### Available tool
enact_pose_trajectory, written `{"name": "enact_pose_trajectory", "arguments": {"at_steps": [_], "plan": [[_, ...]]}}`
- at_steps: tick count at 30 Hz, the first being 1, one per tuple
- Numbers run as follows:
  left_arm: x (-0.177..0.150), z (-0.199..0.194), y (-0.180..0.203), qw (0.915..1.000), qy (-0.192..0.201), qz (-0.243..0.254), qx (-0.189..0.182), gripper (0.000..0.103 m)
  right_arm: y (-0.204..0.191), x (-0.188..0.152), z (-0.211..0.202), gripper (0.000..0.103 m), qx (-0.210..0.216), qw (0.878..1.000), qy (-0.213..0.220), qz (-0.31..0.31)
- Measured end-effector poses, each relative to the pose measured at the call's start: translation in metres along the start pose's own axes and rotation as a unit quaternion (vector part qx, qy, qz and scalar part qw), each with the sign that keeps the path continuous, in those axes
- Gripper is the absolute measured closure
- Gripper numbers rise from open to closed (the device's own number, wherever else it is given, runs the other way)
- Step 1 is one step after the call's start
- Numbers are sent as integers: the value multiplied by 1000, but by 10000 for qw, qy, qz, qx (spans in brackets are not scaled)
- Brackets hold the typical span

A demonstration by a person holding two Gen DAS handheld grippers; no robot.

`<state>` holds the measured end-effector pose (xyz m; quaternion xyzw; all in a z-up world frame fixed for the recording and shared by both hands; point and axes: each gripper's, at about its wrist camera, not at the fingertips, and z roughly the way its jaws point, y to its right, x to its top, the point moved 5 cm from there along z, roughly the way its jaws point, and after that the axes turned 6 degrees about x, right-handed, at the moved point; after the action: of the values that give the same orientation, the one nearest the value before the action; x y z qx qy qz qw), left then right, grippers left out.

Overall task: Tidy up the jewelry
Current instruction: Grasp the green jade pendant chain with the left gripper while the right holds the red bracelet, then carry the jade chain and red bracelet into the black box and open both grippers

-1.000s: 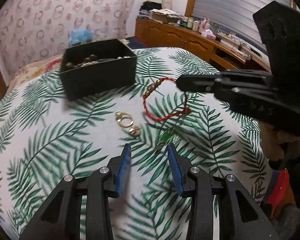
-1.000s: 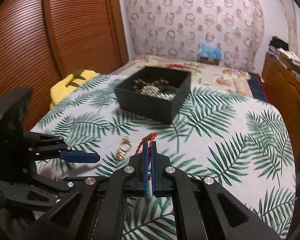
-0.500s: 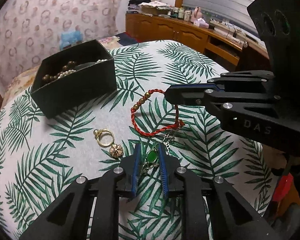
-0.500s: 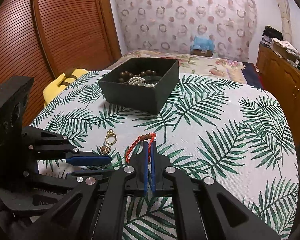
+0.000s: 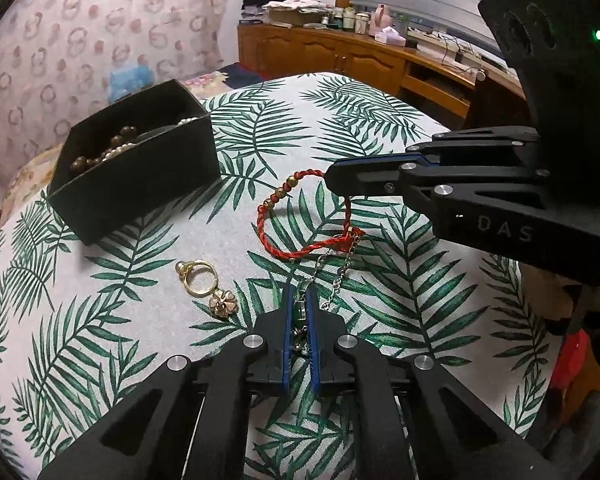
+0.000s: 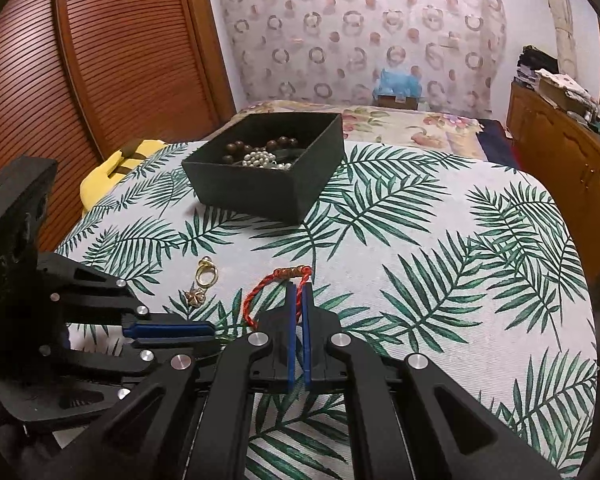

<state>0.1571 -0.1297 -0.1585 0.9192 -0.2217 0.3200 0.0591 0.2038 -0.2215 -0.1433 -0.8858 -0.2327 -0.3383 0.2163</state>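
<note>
A black box with brown beads and pearls stands at the back of the leaf-print table; it also shows in the right wrist view. My left gripper is shut on a green pendant necklace whose silver chain trails toward the red bracelet. My right gripper is shut on the red braided bracelet, holding it just above the cloth; the bracelet also shows in the left wrist view. A gold ring and a flower charm lie left of my left gripper.
The table carries a white cloth with green leaves. A bed lies behind it. A wooden dresser stands at the right, a slatted wooden door at the left. A yellow object sits by the table's left edge.
My left gripper moved forward and closed on the green pendant necklace. My right gripper, shut on the red bracelet throughout, has raised it slightly.
</note>
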Motion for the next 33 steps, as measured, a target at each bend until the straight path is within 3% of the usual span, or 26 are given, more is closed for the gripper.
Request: {"name": "enact_pose_trajectory", "arguments": {"at_steps": [14,25,33], "plan": [[11,-61,-20,9960,756,-465,-105,98,0,-9,7,100,-197,9996,-150,-166],[5,-73,-34,9949,811,-593,-26,98,11,-7,5,100,-431,9990,-120,-83],[7,-86,-49,9929,949,-712,109,98,6,-1,-3,100,-313,9995,30,-103]]}}
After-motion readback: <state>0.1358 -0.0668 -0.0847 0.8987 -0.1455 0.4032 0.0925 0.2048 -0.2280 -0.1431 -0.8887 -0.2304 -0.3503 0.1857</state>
